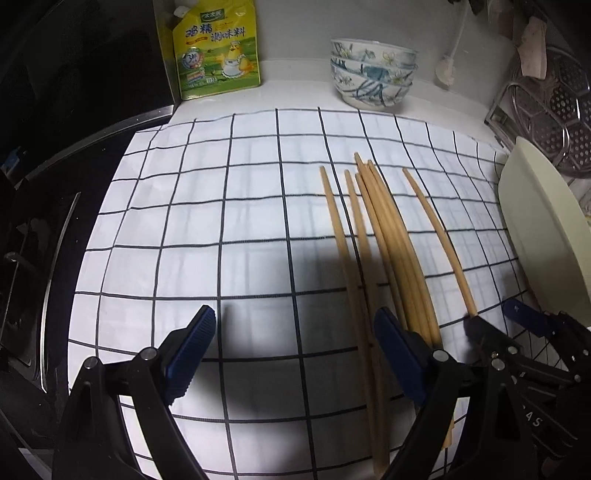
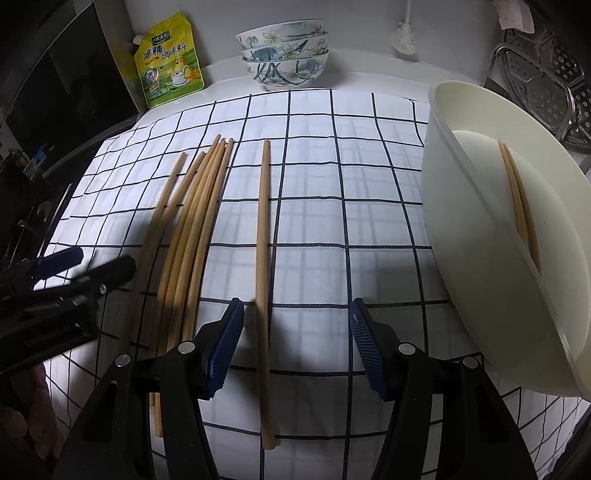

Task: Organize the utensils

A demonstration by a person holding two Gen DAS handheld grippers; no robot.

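Note:
Several wooden chopsticks (image 1: 384,236) lie in a loose bunch on a white checked cloth (image 1: 221,221); they also show in the right wrist view (image 2: 192,229). One single chopstick (image 2: 264,258) lies apart, between the fingers of my right gripper (image 2: 297,347), which is open and empty above it. My left gripper (image 1: 295,354) is open and empty, its right finger over the bunch's near ends. A cream tub (image 2: 480,206) at the right holds two chopsticks (image 2: 519,206). The right gripper shows in the left wrist view (image 1: 517,325); the left one shows in the right wrist view (image 2: 77,269).
A stack of patterned bowls (image 1: 373,74) and a yellow seasoning pouch (image 1: 216,51) stand at the back wall. A metal rack with a steamer plate (image 1: 546,110) is at the right. A dark stove (image 1: 44,184) lies to the left. A white brush (image 2: 404,35) hangs behind.

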